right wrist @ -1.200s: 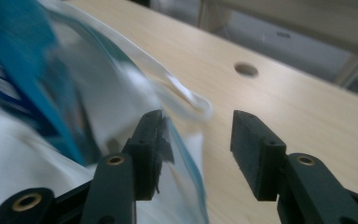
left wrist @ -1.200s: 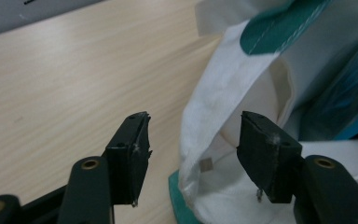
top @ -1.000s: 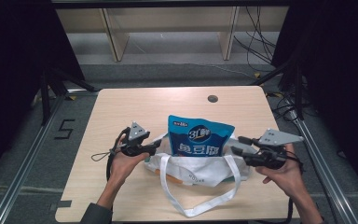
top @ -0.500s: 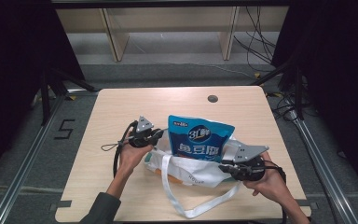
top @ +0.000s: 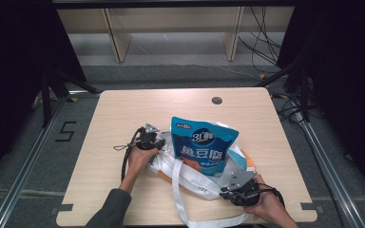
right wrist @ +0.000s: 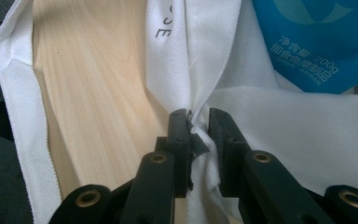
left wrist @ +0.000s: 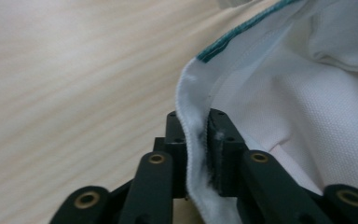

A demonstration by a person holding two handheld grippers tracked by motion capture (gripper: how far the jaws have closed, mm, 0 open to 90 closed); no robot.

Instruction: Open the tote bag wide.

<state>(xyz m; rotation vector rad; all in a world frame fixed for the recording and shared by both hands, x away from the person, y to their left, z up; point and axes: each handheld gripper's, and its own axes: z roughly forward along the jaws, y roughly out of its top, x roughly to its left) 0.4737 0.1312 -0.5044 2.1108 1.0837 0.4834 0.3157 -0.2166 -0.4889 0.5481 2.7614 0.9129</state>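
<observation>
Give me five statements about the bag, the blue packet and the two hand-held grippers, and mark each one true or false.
1. The left hand-held gripper pinches the edge of the white cloth bag. True.
2. The right hand-held gripper holds the blue packet. False: it grips white bag fabric near a strap; the packet lies beyond its jaws.
3. The blue packet pokes out of the bag's opening. True.
4. The bag hangs in the air above the table. False: it lies on the wooden tabletop.
5. The bag's straps are black. False: they are white.
</observation>
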